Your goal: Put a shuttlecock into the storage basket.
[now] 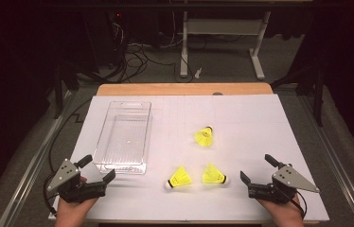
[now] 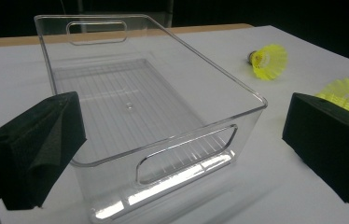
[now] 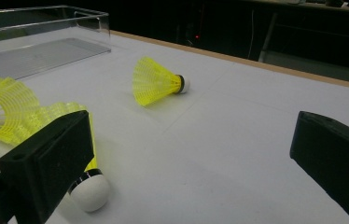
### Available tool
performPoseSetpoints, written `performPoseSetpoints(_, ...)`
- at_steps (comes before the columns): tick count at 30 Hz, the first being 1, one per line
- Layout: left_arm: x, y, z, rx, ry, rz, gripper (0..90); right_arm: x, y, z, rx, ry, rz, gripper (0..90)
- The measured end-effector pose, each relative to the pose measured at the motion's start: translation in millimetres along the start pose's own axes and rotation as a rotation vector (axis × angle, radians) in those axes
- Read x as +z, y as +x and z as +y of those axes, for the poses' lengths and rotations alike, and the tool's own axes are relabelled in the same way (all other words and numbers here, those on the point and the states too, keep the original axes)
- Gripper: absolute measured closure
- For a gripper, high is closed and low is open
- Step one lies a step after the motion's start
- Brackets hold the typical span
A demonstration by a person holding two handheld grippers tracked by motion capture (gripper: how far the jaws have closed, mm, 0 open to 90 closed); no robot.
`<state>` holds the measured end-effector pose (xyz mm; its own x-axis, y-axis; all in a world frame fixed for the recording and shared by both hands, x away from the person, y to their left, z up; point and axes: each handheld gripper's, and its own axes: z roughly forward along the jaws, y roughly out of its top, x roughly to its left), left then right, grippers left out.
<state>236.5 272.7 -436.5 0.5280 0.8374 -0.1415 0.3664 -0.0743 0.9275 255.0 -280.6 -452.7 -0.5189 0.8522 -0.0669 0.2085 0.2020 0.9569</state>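
A clear plastic bin (image 1: 100, 150) stands empty on the left of the white table. Three yellow shuttlecocks lie to its right: one farther back (image 1: 204, 136) and two side by side nearer me (image 1: 180, 177) (image 1: 214, 175). My left gripper (image 1: 98, 167) is open at the bin's near end, and its view looks into the bin (image 2: 186, 154) between the spread jaws (image 2: 182, 112). My right gripper (image 1: 257, 168) is open just right of the near pair. In its view (image 3: 191, 140) a white-corked shuttlecock (image 3: 88, 191) lies beside the left jaw, and the far one (image 3: 156, 83) lies ahead.
The white table surface (image 1: 260, 123) has open room on its right half and along the back, ending in a wooden edge (image 1: 184, 89). Beyond it are cables and a desk frame (image 1: 222, 42) on the floor. A person's hands hold both grippers at the near edge.
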Motion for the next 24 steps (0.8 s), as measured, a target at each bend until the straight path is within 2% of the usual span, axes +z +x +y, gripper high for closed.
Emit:
performPoseSetpoints(11, -7.4, 9.7, -0.7, -0.007, 0.000, 0.042, 0.6, 0.6, -0.3, -0.5, 0.004, 0.001, 0.002, 0.2)
performPoseSetpoints(14, -13.1, 17.7, -2.0, -0.028, -0.010, 0.067, 0.6, 0.5, -0.5, -0.5, 0.004, 0.001, 0.002, 0.2)
performPoseSetpoints(16, -14.2, 21.7, -3.3, -0.068, -0.023, 0.049, 0.7, 0.5, -0.6, -0.5, 0.006, 0.000, 0.002, 0.2)
performPoseSetpoints(17, -14.4, 22.3, -3.4, -0.071, -0.023, 0.046, 0.7, 0.6, -0.7, -0.5, 0.006, -0.001, 0.002, 0.2)
performPoseSetpoints(24, -13.3, 19.5, -2.9, -0.044, -0.010, 0.054, 0.7, 1.1, -0.6, -0.3, 0.000, 0.000, 0.002, 0.2)
